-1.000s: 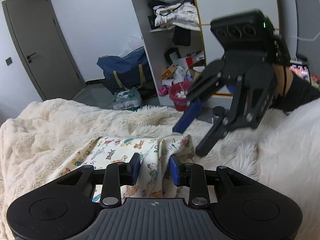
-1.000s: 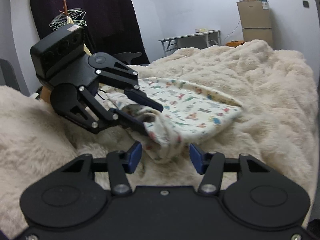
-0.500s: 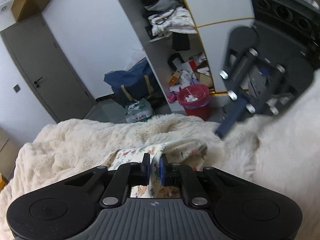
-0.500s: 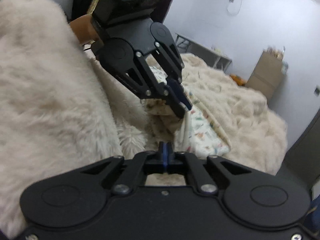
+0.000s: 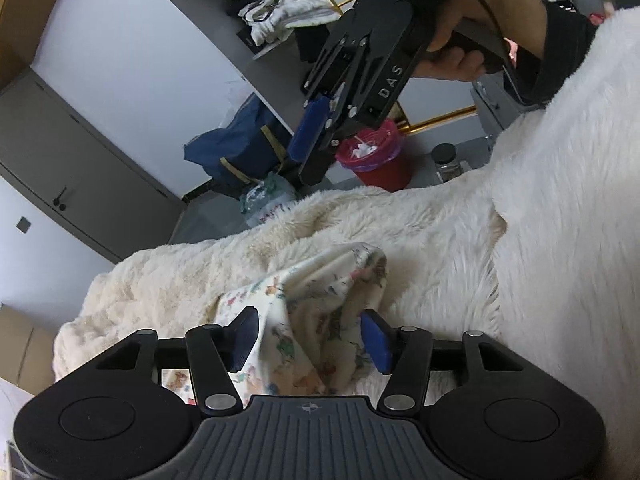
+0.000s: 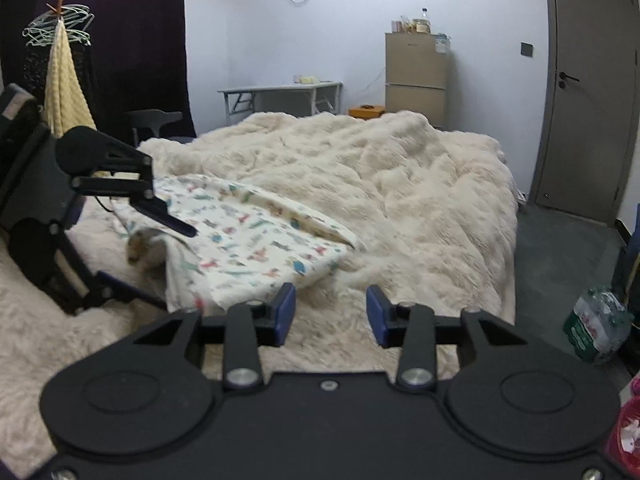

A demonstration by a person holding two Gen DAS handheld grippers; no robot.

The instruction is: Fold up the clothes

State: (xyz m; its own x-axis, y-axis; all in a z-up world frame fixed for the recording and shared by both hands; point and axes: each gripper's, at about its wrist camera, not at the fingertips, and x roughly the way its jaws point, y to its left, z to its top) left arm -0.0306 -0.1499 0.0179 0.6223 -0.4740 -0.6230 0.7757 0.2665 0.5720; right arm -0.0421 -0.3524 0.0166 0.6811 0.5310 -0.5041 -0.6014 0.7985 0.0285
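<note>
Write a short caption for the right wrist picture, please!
Right gripper opening over fluffy blanket, nothing between its jaws, beside the cartoon-print garment.

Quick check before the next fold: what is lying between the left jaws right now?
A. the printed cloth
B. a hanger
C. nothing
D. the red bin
A: in the left wrist view a bunched part of the printed cloth lies between the opening jaws of the left gripper, on the fluffy blanket.

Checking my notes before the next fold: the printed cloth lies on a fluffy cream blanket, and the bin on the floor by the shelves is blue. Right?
Not quite: the bin is red, with a pink liner, as the left wrist view shows. The rest holds: the printed cloth lies on the fluffy cream blanket.
</note>
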